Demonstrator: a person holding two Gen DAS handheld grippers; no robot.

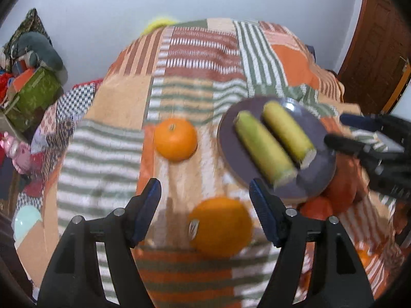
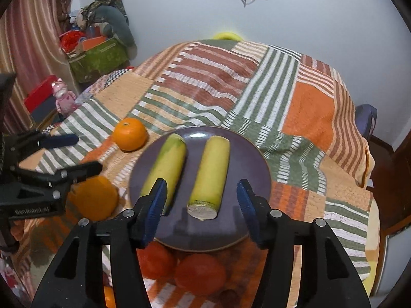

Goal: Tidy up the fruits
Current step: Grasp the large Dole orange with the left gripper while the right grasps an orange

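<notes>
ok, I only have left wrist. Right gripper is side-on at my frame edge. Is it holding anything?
Observer: No. The right gripper is open and empty, jaws apart above the near half of the plate.
Operator: And the red blobs by the plate?
Observer: Two round red fruits, side by side on the cloth at the plate's near rim. I cannot tell what kind they are.
</notes>
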